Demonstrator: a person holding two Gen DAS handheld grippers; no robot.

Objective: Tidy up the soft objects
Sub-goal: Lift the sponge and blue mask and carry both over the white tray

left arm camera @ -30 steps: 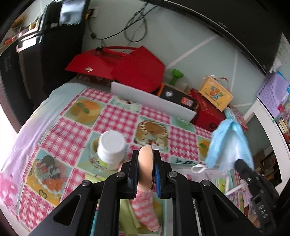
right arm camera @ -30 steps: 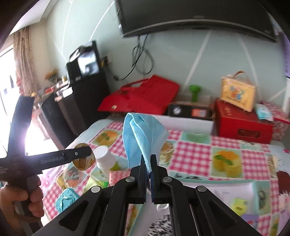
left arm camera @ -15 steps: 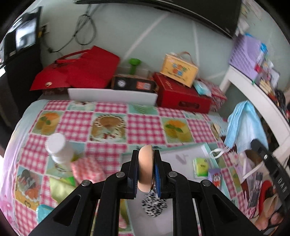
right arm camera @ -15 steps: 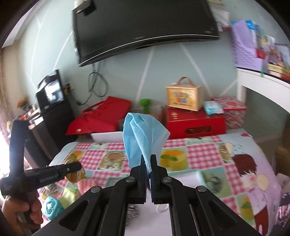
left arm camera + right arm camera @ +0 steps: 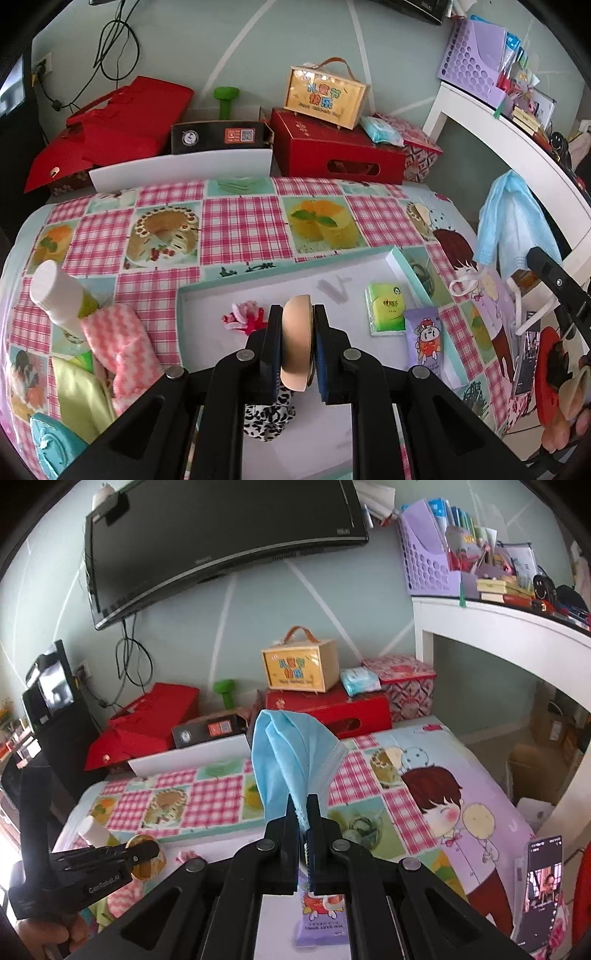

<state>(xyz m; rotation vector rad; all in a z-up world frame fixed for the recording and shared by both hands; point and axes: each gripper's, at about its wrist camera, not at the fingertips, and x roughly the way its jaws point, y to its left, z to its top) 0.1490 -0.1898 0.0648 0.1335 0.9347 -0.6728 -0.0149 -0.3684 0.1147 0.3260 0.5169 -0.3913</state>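
- Left wrist view: my left tongs (image 5: 297, 349) clamped on a beige powder puff (image 5: 295, 347), held above the white tray (image 5: 400, 263) on the bench. In tray: red-white fuzzy scrunchie (image 5: 243, 318), leopard scrunchie (image 5: 269, 415), green tissue pack (image 5: 386, 309), purple tissue pack (image 5: 424, 338). Pink waffle cloth (image 5: 120, 345) lies just left of tray, beside a white-capped bottle (image 5: 59, 297).
- Right wrist view: my right tongs (image 5: 303, 843) pinched tight on a blue face mask (image 5: 291, 762), which stands up from them, above the tray's right end & the purple pack (image 5: 322, 921).
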